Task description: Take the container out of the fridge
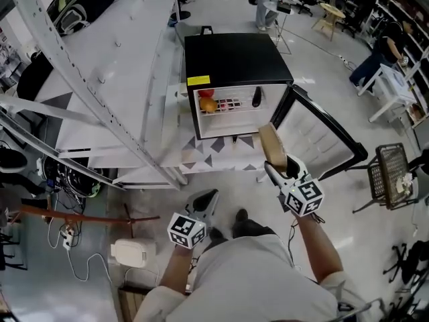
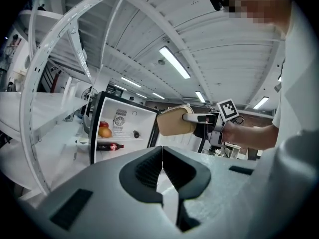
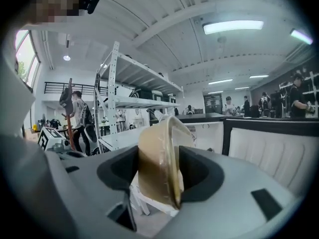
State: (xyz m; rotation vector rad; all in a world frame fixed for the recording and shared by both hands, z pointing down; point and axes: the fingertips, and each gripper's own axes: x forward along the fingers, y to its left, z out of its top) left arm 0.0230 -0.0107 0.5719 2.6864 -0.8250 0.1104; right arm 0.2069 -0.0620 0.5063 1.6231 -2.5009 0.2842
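Right gripper [image 3: 159,172], jaws wide, clamps the tan lidded plastic container [image 3: 152,151] on edge. Left gripper [image 2: 162,169] is closed, empty. The open black mini fridge [image 1: 234,59] holds fruit [image 2: 104,131] and a cola bottle [image 2: 107,146].

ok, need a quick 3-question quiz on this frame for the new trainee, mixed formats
1. True or false: the container sits on a shelf inside the fridge.
2. The left gripper is: A) open, empty; B) shut, empty; C) shut on the container.
3. What state is the fridge door in?

Key
1. False. The right gripper has it clamped between its jaws, outside and in front of the fridge.
2. B. Its jaws are together with nothing between them.
3. Open, swung out to the right in the head view.
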